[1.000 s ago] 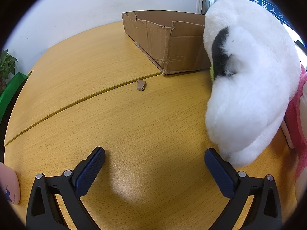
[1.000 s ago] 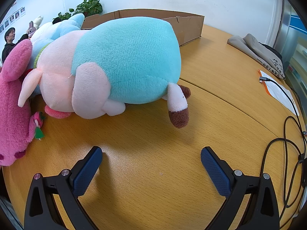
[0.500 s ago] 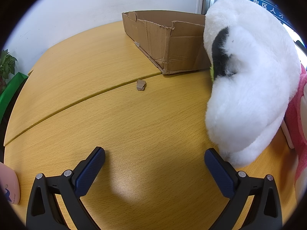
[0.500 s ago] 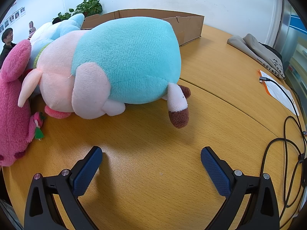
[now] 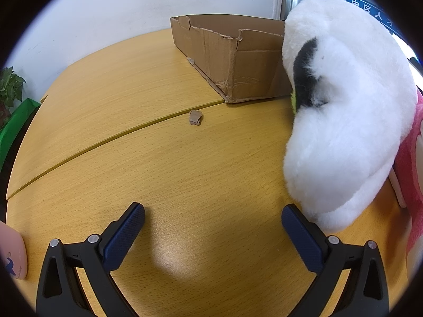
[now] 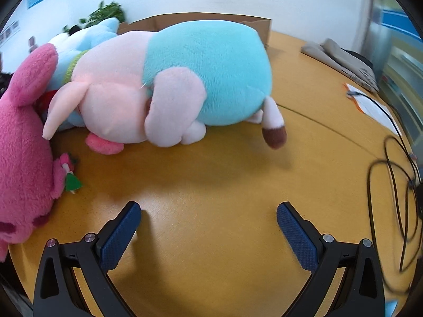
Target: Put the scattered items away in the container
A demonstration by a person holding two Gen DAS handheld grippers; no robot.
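A torn cardboard box (image 5: 238,55) stands at the back of the wooden table (image 5: 158,163). A big white plush with a black patch (image 5: 343,121) lies just right of my left gripper (image 5: 212,212), which is open and empty; its right finger nearly touches the plush. In the right wrist view a pink and turquoise plush (image 6: 174,87) lies in front of the cardboard box (image 6: 201,18), with a magenta plush (image 6: 23,142) at the left and a pale blue one (image 6: 92,31) behind. My right gripper (image 6: 208,211) is open over bare table, short of the plush.
A scrap of cardboard (image 5: 195,117) lies near the table seam. Black cables (image 6: 396,185), papers (image 6: 370,105) and folded cloth (image 6: 341,58) sit at the right side of the table. A pink object (image 5: 12,256) lies at the left edge. A potted plant (image 6: 105,13) stands behind.
The right wrist view has shifted: the plush toys now sit further right and lower in the frame, with motion blur. The left gripper view is unchanged.
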